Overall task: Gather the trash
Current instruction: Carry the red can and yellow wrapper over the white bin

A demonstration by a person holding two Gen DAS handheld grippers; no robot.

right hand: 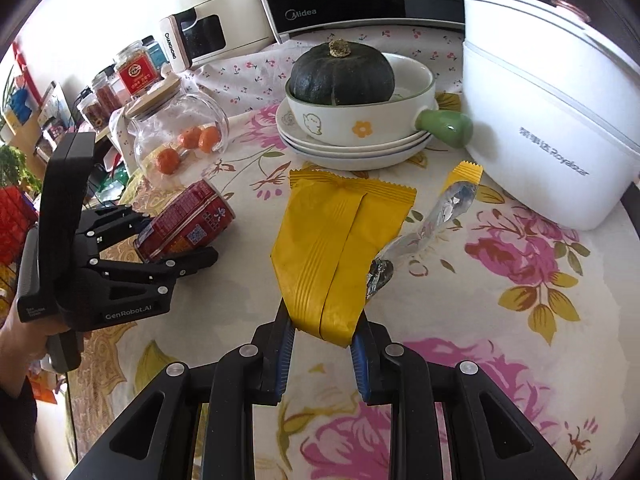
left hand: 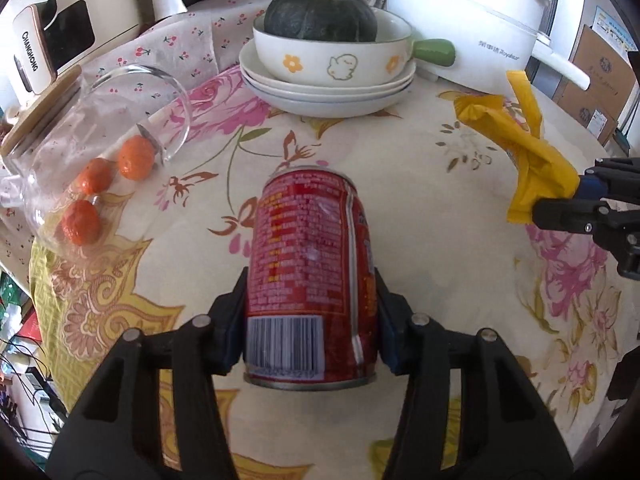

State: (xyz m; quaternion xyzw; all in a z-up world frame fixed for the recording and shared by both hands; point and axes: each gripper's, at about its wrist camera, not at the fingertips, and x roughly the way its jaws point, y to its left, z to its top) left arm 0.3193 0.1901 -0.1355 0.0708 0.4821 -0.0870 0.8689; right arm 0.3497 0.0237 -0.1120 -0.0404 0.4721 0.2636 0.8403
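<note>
A red drink can with a barcode sits between the fingers of my left gripper, and both blue pads press on its sides. From the right wrist view the red can is tilted just above the floral tablecloth in the left gripper, which a hand holds. My right gripper is shut on the lower end of a yellow snack wrapper. The wrapper's torn silver-lined strip trails to the right. In the left wrist view the wrapper hangs from the right gripper at the right edge.
A glass jar with small oranges lies at the left. At the back stand a dark green squash in a handled bowl on stacked plates and a white electric pot. The table drops off at the left by shelves.
</note>
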